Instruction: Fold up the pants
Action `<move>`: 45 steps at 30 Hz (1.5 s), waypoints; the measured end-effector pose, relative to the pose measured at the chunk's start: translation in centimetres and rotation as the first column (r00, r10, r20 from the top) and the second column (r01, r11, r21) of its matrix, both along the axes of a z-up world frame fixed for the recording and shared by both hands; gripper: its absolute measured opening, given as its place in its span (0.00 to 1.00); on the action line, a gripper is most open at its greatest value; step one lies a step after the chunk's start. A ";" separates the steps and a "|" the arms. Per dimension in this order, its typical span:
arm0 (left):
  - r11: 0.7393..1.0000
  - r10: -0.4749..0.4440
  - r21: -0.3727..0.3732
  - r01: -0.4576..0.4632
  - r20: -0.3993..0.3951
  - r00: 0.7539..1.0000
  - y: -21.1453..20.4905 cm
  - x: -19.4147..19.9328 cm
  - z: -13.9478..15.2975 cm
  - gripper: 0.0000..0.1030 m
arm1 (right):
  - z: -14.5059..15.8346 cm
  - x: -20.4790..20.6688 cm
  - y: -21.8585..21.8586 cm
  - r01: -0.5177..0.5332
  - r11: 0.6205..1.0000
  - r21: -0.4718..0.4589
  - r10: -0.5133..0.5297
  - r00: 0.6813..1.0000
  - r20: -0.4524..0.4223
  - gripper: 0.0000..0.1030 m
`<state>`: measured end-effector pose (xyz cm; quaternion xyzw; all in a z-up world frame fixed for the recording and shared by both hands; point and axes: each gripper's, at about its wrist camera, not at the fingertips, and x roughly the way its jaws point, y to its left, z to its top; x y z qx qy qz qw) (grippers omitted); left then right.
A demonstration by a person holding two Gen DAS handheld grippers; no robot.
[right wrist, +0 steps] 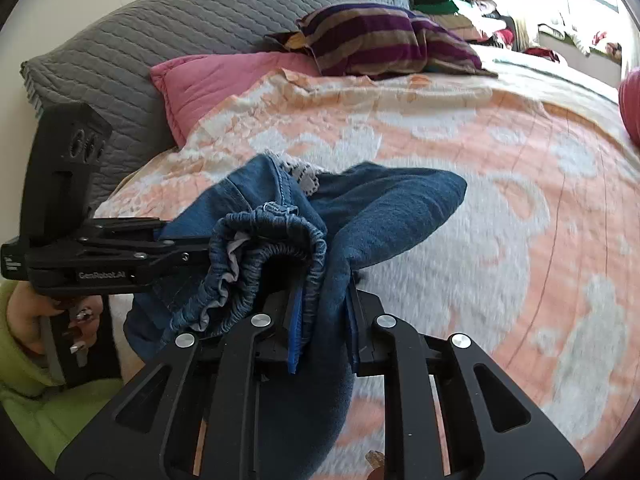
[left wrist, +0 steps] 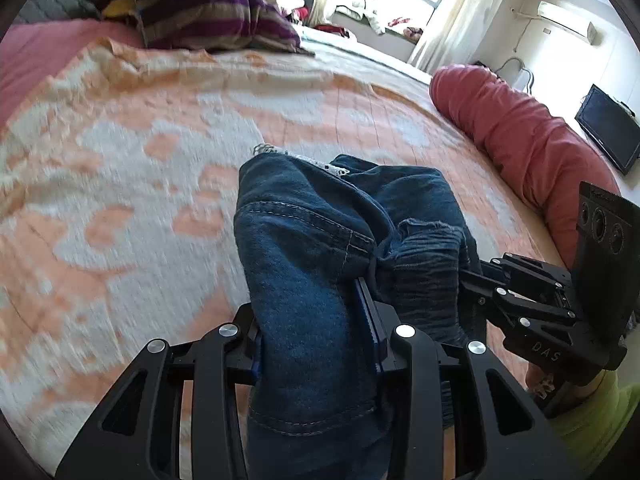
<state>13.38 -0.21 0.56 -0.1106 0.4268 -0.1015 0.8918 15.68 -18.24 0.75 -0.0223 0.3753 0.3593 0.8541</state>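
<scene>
The bed [left wrist: 200, 128], with its orange and white blanket, filled most of both views, striped pillow [left wrist: 208, 8] at the far end and a red bolster [left wrist: 520, 128] along the right. The jeans [left wrist: 320, 248] weren't lying on it though, they hung bunched up above the near part, no neat fold showing anywhere. The left gripper [left wrist: 316, 320] was clamped on a thick wad of denim, and the right gripper [right wrist: 324, 320] was pinched down on the elastic waistband end just beside it. So honestly I'd say it was barely started: grabbed and up off the blanket. Spreading flat, legs together, folding over were all still left.
</scene>
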 end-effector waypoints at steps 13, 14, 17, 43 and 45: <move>0.999 0.031 0.034 -0.032 0.036 0.999 1.1 3.6 0.1 0.33 | 0.3 4.3 2.0 0.006 0.998 -0.061 -0.004 1.000 0.028 0.11; 0.999 0.032 0.036 -0.034 0.032 0.999 1.2 3.8 -0.1 0.33 | 0.1 4.6 2.1 0.005 0.998 -0.067 -0.003 1.000 0.026 0.11; 0.999 0.039 0.032 -0.039 0.019 0.999 1.6 4.2 -0.9 0.33 | -0.4 4.7 2.5 0.011 0.997 -0.081 -0.009 1.000 0.020 0.11; 0.996 0.084 -0.003 -0.084 -0.065 0.994 3.6 4.9 -5.4 0.50 | -5.5 6.9 0.9 0.122 0.977 -0.177 -0.147 0.980 -0.136 0.34; 0.996 0.085 -0.007 -0.085 -0.065 0.994 3.6 4.9 -5.5 0.50 | -5.5 6.8 0.9 0.122 0.976 -0.180 -0.147 0.980 -0.134 0.35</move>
